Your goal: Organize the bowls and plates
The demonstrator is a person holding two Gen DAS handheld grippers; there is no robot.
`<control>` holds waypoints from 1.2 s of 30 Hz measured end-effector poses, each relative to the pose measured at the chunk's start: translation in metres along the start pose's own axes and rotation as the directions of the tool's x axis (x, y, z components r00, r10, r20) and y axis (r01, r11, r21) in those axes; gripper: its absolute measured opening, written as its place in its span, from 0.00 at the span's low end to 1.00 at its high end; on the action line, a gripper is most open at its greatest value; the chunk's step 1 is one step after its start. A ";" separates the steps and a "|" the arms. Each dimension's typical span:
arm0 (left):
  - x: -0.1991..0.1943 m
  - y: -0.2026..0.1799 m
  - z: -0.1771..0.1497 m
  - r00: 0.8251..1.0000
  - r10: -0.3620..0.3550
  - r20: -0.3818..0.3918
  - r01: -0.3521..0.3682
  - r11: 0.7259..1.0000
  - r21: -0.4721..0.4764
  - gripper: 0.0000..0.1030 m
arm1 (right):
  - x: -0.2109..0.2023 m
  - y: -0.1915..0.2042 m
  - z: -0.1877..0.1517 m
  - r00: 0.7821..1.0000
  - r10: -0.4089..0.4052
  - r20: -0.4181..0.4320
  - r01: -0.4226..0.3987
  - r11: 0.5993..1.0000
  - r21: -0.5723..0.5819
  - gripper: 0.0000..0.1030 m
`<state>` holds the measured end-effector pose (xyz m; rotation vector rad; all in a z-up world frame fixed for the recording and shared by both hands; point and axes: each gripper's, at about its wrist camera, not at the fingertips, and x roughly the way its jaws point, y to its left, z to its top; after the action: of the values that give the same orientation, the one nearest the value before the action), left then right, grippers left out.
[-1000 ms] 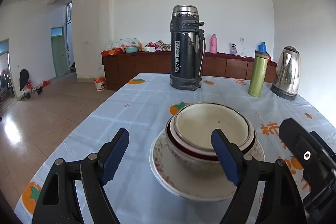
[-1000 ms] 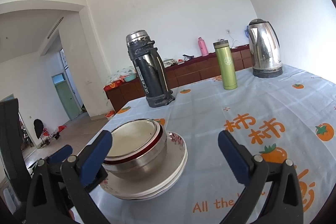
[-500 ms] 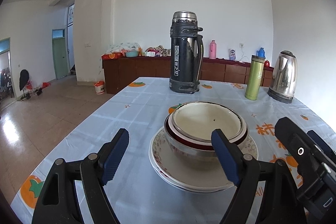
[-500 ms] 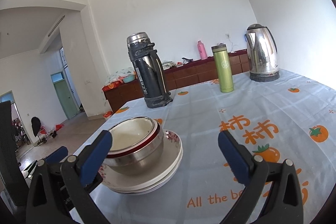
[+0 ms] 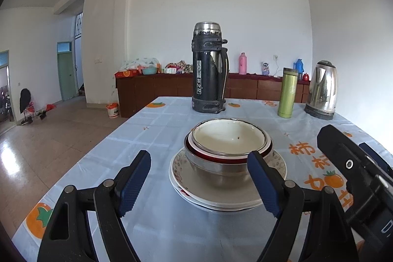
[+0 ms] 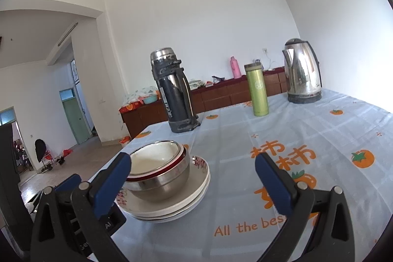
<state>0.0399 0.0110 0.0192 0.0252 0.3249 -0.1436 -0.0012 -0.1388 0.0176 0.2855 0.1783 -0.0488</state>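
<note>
Two nested bowls [image 5: 228,146], upright, mouths upward, atop stacked plates [image 5: 196,195].

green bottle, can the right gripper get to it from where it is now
Probably yes. The right gripper is open and empty, and the green bottle stands upright ahead on bare tablecloth. The stacked bowls sit off to its left, out of the path.

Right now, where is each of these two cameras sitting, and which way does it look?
Left wrist: on the left gripper, looking over the table at the stacked bowls; its open fingers show, the other gripper at right.
Right wrist: on the right gripper, bowls left; open fingers show.
Shared: bowls, plates, black flask, kettle.
</note>
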 end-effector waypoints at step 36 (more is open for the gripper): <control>-0.030 0.007 0.009 0.993 -0.020 0.120 0.023 0.999 -0.023 0.80 | -0.046 0.006 0.009 0.987 -0.028 0.160 0.035 0.999 -0.038 1.00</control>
<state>0.0157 0.0214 0.0372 -0.0112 0.2068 -0.1615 -0.0447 -0.1347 0.0362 0.2374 0.0249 -0.0987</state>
